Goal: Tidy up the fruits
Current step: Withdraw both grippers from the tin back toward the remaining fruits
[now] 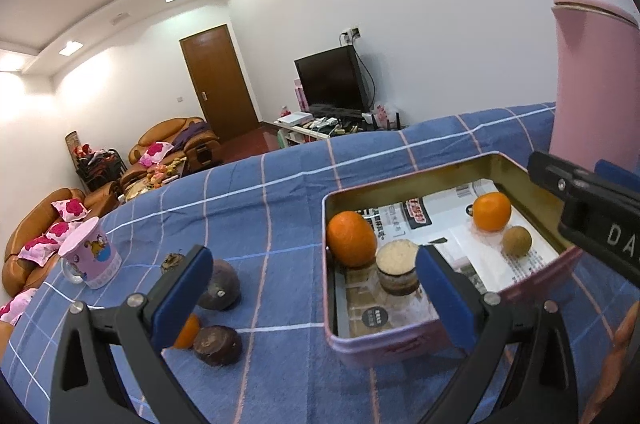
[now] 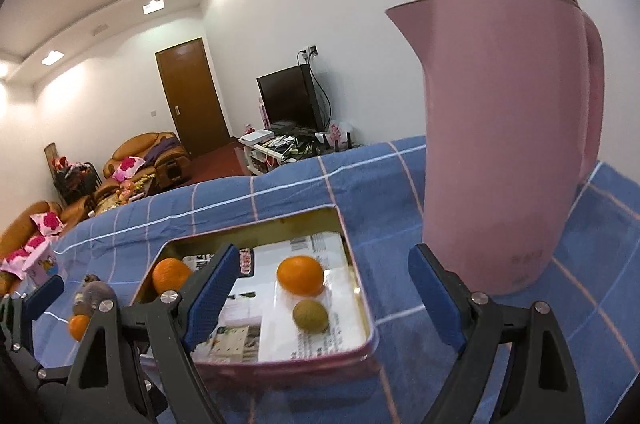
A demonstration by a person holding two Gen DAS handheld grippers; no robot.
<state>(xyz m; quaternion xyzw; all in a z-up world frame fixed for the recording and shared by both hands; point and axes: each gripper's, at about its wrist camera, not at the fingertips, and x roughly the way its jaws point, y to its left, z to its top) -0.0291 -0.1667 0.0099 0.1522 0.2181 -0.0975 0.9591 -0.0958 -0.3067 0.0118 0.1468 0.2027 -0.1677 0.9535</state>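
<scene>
The left gripper (image 1: 316, 288) is standing with its blue-padded fingers (image 1: 182, 298) spread wide and gripping nothing. It is hovering over the near left corner of the pink tin tray (image 1: 400, 340); the right pad is overlapping the tray's near wall, and the left pad is lying over the cloth outside the tray.

The right gripper (image 2: 324, 300) is likewise standing wide apart and carrying nothing. It is facing the near edge of the same tray (image 2: 280, 368).

Inside the tray, on printed paper, the following items are resting:
- a large orange (image 1: 351, 239) against the left wall;
- a small layered jar (image 1: 398, 270) just beside it;
- a smaller orange (image 1: 492, 211) toward the far right;
- a brown round fruit (image 1: 517, 241) near that orange.

Outside the tray, to its left on the blue checked tablecloth (image 1: 280, 192), two dark purple fruits (image 1: 218, 344) are lying near each other. A small orange fruit (image 1: 188, 332) is sitting partly hidden behind the left pad.

A pink cup (image 1: 92, 256) is standing farther left. A pink kettle (image 2: 508, 144) is standing upright beyond the tray's right side.
</scene>
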